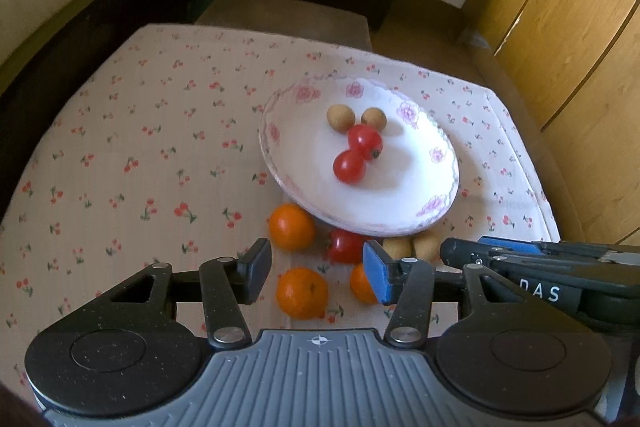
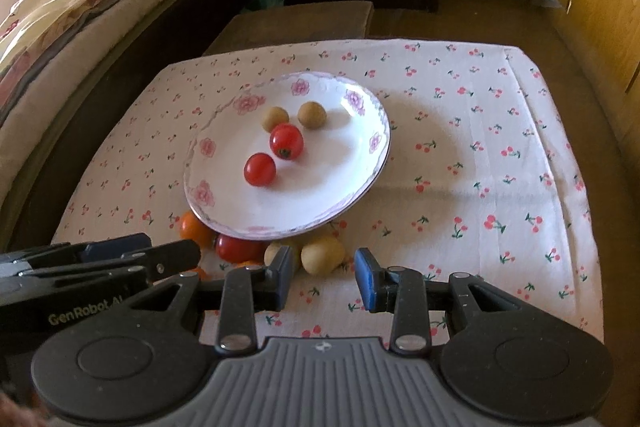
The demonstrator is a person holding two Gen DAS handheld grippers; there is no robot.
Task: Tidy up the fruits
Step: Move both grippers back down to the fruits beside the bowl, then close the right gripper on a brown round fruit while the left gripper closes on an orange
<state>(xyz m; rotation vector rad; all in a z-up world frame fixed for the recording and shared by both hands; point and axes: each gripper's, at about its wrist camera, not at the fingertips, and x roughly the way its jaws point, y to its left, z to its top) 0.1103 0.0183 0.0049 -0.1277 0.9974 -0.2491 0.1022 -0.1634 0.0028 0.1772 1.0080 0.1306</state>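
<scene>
- I take the plate as landmark; it sits on the cloth-covered counter and holds two cherry tomatoes and two longans.
- Loose fruit lies on the near side of the plate: three oranges, one beside the rim, one nearer me, a third partly hidden; a tomato tucked under the rim; two longans beside it.
- Left gripper: fingers wide apart, holding nothing. The near orange lies straight ahead, centred between them, so I judge this hand best placed for it.
- Right gripper: fingers spread, holding nothing. A longan lies just ahead, slightly left of centre, between the gap and the plate's near rim.
- The fruits are round, so no long axis matters.
</scene>
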